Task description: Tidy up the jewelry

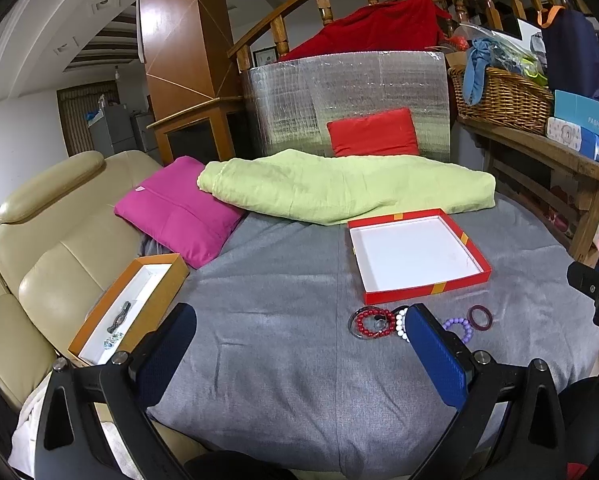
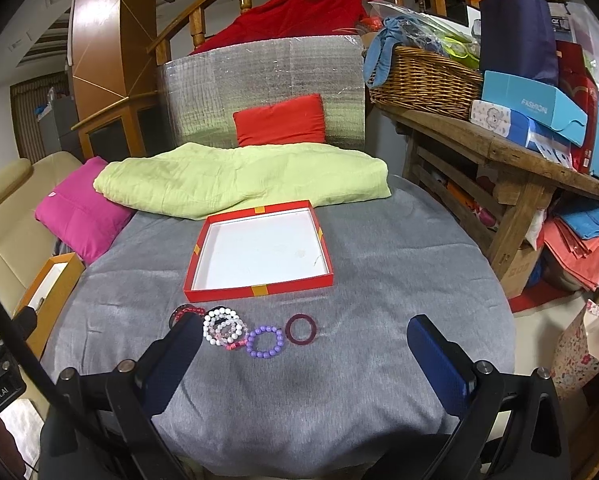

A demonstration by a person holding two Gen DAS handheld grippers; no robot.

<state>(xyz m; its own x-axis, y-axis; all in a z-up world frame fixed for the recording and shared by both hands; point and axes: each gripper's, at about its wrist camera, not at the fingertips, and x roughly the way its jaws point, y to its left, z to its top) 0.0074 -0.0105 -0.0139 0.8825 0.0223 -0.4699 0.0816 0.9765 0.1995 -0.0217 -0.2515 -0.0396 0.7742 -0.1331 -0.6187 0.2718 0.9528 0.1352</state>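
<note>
A shallow red box (image 1: 427,290) (image 2: 259,289) with a white inside lies empty on the grey cloth. In front of it lies a row of bracelets: red beads (image 1: 374,322) (image 2: 189,312), white and pink beads (image 2: 223,327) (image 1: 399,322), purple beads (image 2: 265,342) (image 1: 459,325) and a dark maroon ring (image 2: 301,329) (image 1: 480,317). My left gripper (image 1: 299,328) is open, above the cloth left of the bracelets; its right finger hides part of them. My right gripper (image 2: 305,338) is open with the bracelets between and ahead of its fingers.
An orange box (image 1: 155,280) (image 2: 57,280) holding small jewelry pieces sits at the cloth's left edge by a beige sofa (image 1: 51,248). A pink cushion (image 1: 179,210), green blanket (image 1: 339,188) and red cushion (image 1: 373,132) lie behind. A cluttered wooden bench (image 2: 499,148) stands right.
</note>
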